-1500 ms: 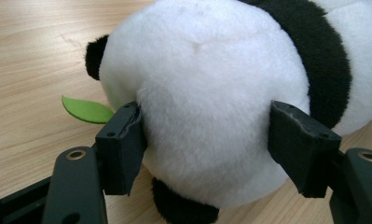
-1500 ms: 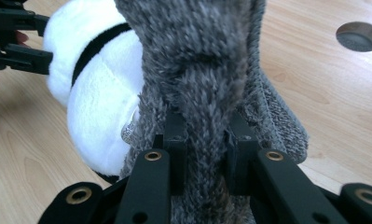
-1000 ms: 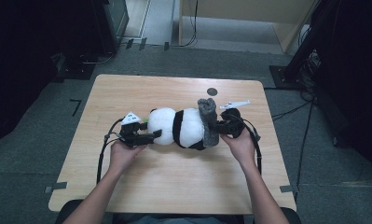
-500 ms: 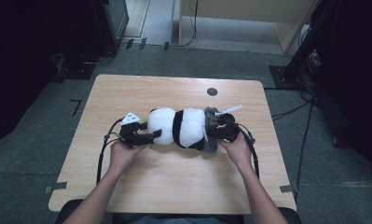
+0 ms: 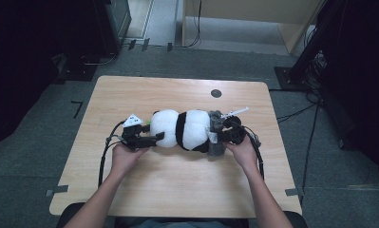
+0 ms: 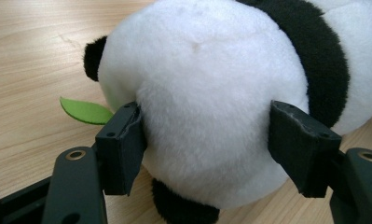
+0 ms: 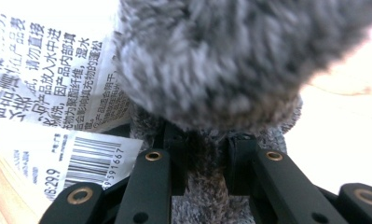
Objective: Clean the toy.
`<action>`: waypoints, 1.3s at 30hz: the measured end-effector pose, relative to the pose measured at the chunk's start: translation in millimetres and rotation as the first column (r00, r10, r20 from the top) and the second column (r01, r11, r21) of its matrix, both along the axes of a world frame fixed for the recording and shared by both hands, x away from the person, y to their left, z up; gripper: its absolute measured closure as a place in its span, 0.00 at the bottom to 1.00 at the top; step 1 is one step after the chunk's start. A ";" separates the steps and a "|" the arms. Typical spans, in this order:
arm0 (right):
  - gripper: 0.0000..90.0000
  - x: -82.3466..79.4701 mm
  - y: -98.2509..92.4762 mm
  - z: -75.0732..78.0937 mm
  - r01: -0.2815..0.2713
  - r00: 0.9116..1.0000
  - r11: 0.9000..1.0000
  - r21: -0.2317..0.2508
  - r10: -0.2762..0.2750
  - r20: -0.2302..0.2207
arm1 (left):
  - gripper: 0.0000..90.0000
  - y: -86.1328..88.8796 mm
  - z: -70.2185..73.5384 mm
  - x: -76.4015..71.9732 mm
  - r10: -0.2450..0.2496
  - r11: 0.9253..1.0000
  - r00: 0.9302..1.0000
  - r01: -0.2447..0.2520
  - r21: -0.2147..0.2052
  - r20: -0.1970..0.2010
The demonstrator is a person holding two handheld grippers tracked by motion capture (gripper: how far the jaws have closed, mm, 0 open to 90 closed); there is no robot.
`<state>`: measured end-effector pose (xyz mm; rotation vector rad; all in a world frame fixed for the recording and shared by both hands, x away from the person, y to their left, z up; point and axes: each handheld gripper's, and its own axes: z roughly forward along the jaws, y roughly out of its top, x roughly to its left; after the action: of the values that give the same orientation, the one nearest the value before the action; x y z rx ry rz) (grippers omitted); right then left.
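Since the earlier frame, the right gripper (image 5: 221,133) has sunk toward the table (image 5: 130,190), bringing the grey fuzzy sock (image 7: 230,60) down from its raised position to lie against the panda's end. Its jaws are pinched tight on a fold of that grey fabric, a printed tag (image 7: 58,102) just beside them. At the opposite end, the left gripper (image 5: 155,138) clasps the plush panda's (image 5: 187,128) white head between spread jaws, beside a green felt leaf (image 6: 83,111). Lengthwise, the panda lies near the table's middle.
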<state>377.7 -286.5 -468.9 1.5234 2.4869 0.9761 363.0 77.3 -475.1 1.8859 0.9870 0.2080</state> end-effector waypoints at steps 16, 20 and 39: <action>0.85 -8.6 -12.9 52.8 0.026 0.991 0.997 0.071 -0.035 0.130 | 0.34 -1.1 0.2 -0.9 0.002 1.000 1.000 -0.002 0.008 0.003; 0.85 -13.0 -8.0 66.9 0.009 0.985 0.998 0.056 -0.018 0.169 | 0.34 -1.2 0.2 -1.0 0.002 1.000 1.000 -0.002 0.008 0.003; 0.83 -5.7 7.3 60.6 -0.020 0.986 0.993 0.114 0.001 0.165 | 0.34 -2.4 0.2 -1.3 0.004 1.000 1.000 -0.004 0.001 0.000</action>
<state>372.0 -279.2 -408.3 1.3959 2.3652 1.2137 361.7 74.8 -474.9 1.8845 0.9911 0.2105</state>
